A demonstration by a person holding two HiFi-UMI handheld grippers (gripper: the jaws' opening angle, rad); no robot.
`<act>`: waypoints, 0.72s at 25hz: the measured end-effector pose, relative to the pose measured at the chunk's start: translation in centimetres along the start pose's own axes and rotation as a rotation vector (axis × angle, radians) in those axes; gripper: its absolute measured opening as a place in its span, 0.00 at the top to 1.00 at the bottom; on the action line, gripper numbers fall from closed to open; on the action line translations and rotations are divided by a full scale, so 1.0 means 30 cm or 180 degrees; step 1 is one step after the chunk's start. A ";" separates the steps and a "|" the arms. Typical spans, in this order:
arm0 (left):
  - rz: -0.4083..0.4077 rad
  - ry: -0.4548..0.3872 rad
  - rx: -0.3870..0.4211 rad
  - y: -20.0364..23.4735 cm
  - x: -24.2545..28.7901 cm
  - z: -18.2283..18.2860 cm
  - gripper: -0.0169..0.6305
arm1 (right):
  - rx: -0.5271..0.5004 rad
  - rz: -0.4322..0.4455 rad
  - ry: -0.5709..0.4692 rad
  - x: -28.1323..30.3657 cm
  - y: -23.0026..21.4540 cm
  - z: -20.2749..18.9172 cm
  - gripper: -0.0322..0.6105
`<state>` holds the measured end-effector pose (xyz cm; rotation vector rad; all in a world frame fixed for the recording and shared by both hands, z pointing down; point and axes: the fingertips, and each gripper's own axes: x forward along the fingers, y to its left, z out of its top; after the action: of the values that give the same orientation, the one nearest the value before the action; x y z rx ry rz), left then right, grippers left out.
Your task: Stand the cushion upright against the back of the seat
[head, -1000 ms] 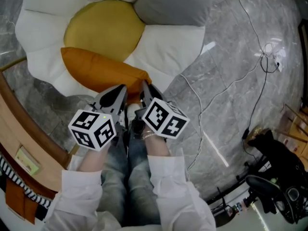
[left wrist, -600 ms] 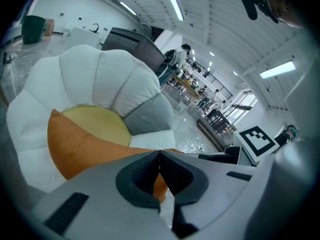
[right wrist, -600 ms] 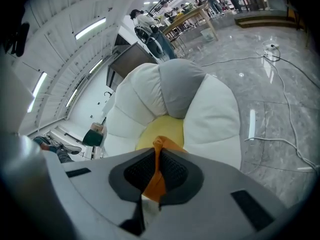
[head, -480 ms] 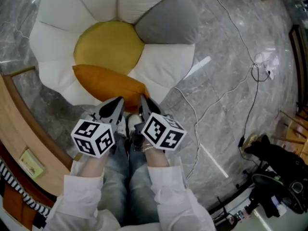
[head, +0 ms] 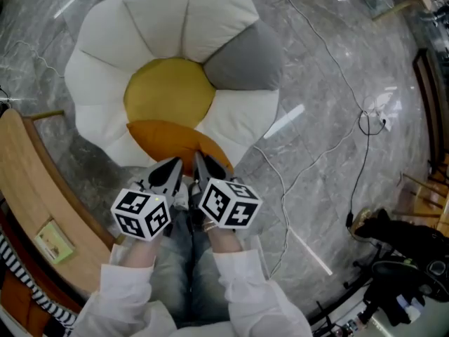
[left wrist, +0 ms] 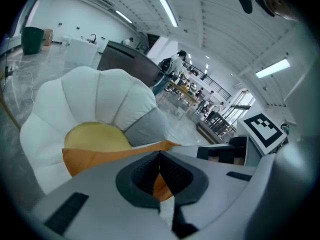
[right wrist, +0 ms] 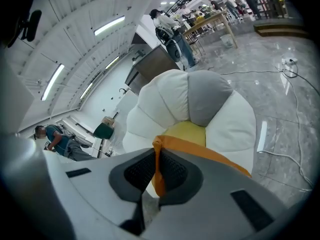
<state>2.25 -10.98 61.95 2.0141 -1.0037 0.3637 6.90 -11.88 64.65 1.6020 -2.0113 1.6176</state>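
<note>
Left tool [left wrist: 159,171]: clenched on the near edge of the cushion [head: 175,140], orange fabric pinched between its pads.
Right tool [right wrist: 157,171]: clenched on a bunched fold of the same edge, just beside the left tool.
Cushion: at the near rim of the seat [head: 105,83], overlapping the yellow centre [head: 168,90].
Change: within the last second both tools rise together. The cushion's near edge comes up with them, so it looks shorter from above.
Meaning: the cushion is tipping toward upright, but it is not yet against the far white petals. It likely still needs carrying farther.
</note>
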 end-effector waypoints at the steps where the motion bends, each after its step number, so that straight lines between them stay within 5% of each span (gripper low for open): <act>1: -0.0003 -0.0002 0.0038 -0.012 -0.019 0.010 0.96 | -0.0020 0.0016 0.0006 -0.011 0.019 0.001 0.91; 18: -0.0011 -0.0198 -0.0215 -0.085 -0.257 0.095 0.96 | -0.0685 0.0037 -0.0003 -0.143 0.280 0.071 0.91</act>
<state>-1.00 -8.35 54.44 1.9763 -1.0372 0.2633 3.54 -11.75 55.58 1.5165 -2.1154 1.3495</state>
